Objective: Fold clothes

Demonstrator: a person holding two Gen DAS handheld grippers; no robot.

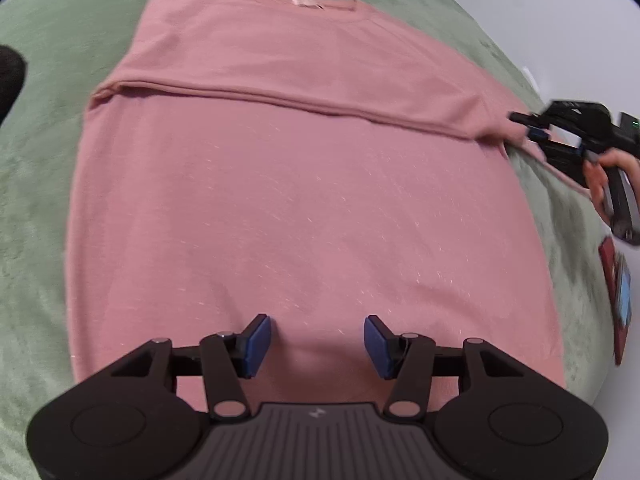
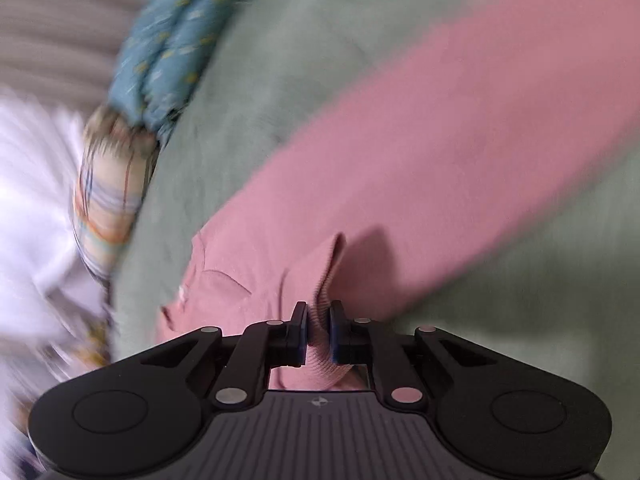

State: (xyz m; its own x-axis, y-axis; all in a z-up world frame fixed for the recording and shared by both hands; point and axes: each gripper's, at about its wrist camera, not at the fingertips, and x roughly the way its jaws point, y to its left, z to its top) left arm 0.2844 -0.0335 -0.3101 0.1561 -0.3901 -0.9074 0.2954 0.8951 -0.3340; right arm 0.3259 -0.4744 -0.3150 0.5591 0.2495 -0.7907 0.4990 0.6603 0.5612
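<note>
Pink sweatshirt [image 1: 304,184] spread flat on green blanket [image 1: 36,184]; left hand-held gripper [image 1: 317,346] wide apart over its hem; right hand-held gripper [image 2: 319,330] clamped on ribbed cuff [image 2: 324,280].

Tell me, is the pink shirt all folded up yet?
Only partly. The pink shirt lies mostly flat, one sleeve folded across it. The right tongs pinch a cuff.

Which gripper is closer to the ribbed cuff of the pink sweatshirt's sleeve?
Right. The right gripper is pinching the ribbed cuff. The left gripper hovers open over the pink sweatshirt near its bottom hem, away from that cuff.
</note>
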